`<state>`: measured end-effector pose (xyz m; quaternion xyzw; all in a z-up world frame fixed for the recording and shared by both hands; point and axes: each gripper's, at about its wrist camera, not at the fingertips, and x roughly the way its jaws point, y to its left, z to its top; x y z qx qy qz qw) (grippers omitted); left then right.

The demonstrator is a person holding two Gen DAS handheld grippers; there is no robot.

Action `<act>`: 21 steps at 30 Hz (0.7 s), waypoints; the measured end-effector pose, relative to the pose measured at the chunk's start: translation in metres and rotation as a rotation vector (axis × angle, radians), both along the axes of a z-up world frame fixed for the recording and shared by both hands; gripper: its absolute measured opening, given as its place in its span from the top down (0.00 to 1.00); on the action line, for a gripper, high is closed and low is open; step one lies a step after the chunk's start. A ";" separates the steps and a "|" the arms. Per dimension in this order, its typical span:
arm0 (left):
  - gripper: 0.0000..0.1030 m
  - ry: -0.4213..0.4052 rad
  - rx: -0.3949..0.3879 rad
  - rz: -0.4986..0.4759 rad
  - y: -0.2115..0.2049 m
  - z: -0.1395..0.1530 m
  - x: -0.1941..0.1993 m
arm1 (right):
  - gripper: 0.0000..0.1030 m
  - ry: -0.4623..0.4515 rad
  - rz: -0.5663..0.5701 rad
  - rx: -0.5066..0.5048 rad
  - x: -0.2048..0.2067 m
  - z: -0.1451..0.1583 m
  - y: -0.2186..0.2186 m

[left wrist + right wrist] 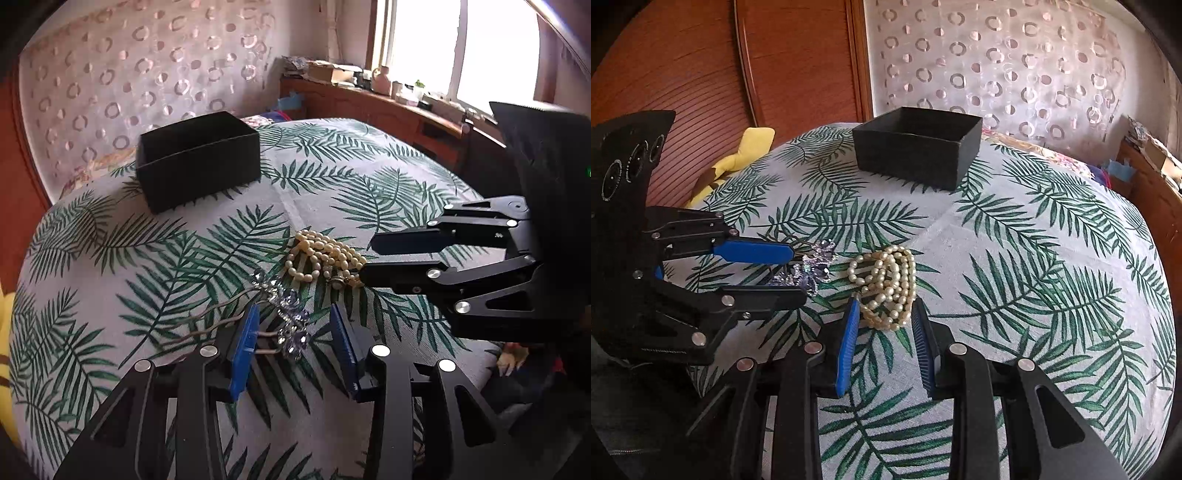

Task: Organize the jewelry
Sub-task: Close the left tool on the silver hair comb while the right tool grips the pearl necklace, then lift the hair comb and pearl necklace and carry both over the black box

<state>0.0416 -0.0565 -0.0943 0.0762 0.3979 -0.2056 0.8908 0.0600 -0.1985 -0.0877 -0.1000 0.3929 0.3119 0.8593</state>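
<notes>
Near the black box (916,146) on the leaf-print counter (1052,295), the left claw (291,328) gapes wide around the crystal hairpin (290,317) and the right claw (884,325) wide around the pearl necklace (886,280), so closing likely comes next.

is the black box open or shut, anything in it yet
Open: the black box has no lid on and its top rim shows. The visible part of the inside looks dark and bare; the floor is hidden, so its contents cannot be told.
</notes>
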 end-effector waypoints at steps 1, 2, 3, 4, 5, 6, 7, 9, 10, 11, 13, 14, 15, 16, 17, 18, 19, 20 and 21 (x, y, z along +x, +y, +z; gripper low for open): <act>0.62 -0.004 0.019 -0.001 -0.003 -0.002 0.002 | 0.69 -0.001 -0.002 0.000 0.000 0.000 -0.001; 0.62 -0.008 0.036 -0.003 -0.005 -0.003 0.004 | 0.69 -0.002 -0.004 0.000 0.000 0.001 -0.003; 0.62 -0.014 0.045 -0.004 -0.006 -0.004 0.004 | 0.69 -0.004 -0.007 0.001 0.000 0.002 -0.005; 0.62 -0.019 0.056 -0.004 -0.007 -0.005 0.005 | 0.69 -0.006 -0.008 0.003 0.000 0.002 -0.006; 0.65 -0.025 0.073 -0.005 -0.008 -0.005 0.005 | 0.69 -0.008 -0.010 0.004 0.000 0.003 -0.007; 0.71 -0.031 0.089 -0.004 -0.008 -0.006 0.004 | 0.69 -0.008 -0.011 0.005 0.000 0.003 -0.008; 0.76 -0.030 0.096 -0.005 -0.007 -0.006 0.004 | 0.69 -0.009 -0.012 0.005 0.000 0.003 -0.008; 0.78 -0.028 0.086 -0.010 -0.002 -0.005 0.003 | 0.69 -0.008 -0.012 0.005 0.000 0.003 -0.008; 0.78 -0.026 0.084 -0.008 0.000 -0.005 0.002 | 0.69 -0.008 -0.012 0.004 0.000 0.003 -0.007; 0.78 -0.030 0.086 0.001 0.004 -0.004 0.001 | 0.69 -0.007 -0.008 0.003 0.000 0.003 -0.006; 0.78 -0.030 0.068 0.010 0.011 -0.003 0.000 | 0.69 -0.005 -0.001 0.001 0.000 0.002 -0.003; 0.78 -0.029 0.049 0.016 0.017 -0.001 -0.001 | 0.69 -0.005 0.004 -0.001 0.000 0.002 0.000; 0.78 -0.029 0.043 0.021 0.020 0.000 -0.002 | 0.69 -0.004 0.009 -0.004 0.000 0.001 0.002; 0.79 -0.033 0.039 0.026 0.023 0.002 -0.003 | 0.69 -0.003 0.015 -0.007 0.000 0.001 0.005; 0.79 -0.037 0.034 0.028 0.025 0.004 -0.003 | 0.69 -0.002 0.022 -0.010 -0.001 0.000 0.007; 0.80 -0.041 0.027 0.032 0.028 0.006 -0.004 | 0.69 -0.004 0.031 -0.016 -0.001 0.000 0.010; 0.80 -0.042 0.024 0.035 0.029 0.007 -0.004 | 0.69 -0.005 0.038 -0.020 -0.001 -0.001 0.012; 0.80 -0.043 0.021 0.040 0.031 0.008 -0.004 | 0.69 -0.005 0.047 -0.026 -0.002 -0.001 0.015; 0.80 -0.045 0.018 0.043 0.032 0.009 -0.004 | 0.69 -0.005 0.053 -0.032 -0.002 -0.002 0.017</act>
